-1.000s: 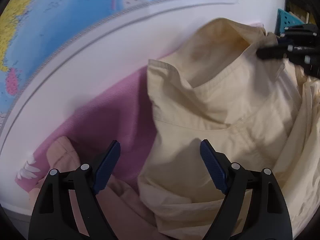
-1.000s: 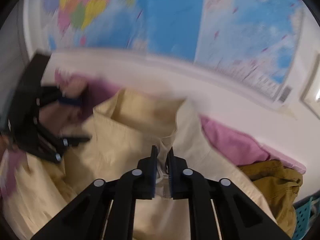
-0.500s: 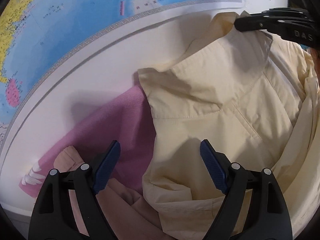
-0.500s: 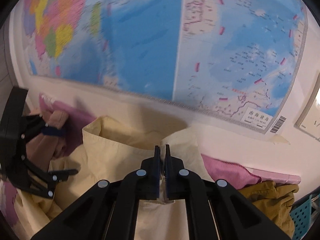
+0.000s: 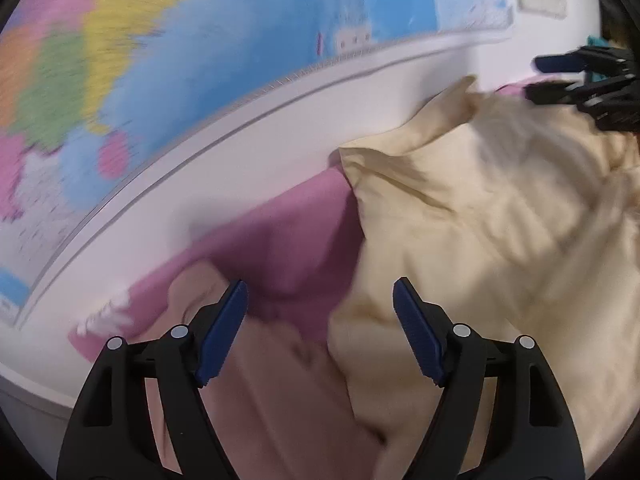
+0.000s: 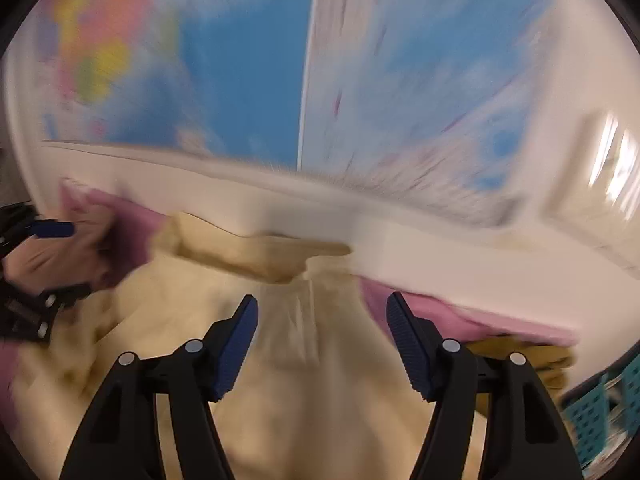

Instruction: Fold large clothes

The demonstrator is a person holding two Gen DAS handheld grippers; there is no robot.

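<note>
A large cream garment (image 5: 500,240) lies crumpled on a purple cloth (image 5: 288,232) against the wall. My left gripper (image 5: 320,284) hovers over its left edge, beside a pale pink garment (image 5: 280,380). Its jaws are closing a little, still wide, with no pad touching cloth. My right gripper (image 5: 576,80) shows at the upper right there. In the right wrist view, my right gripper (image 6: 322,300) is opening above the cream garment (image 6: 312,380). The cloth sits loose between the pads, not pinched. My left gripper (image 6: 60,260) is at the far left.
A big world map (image 5: 240,40) covers the white wall just behind the clothes. A mustard garment (image 6: 540,356) and a teal basket (image 6: 600,404) sit at the right. More purple cloth (image 6: 420,308) lies under the pile. Both views are motion-blurred.
My right gripper, which was shut on an upper edge of the cream garment, has opened and let it go. The garment has sunk onto the pile. The left jaws narrowed slightly.
</note>
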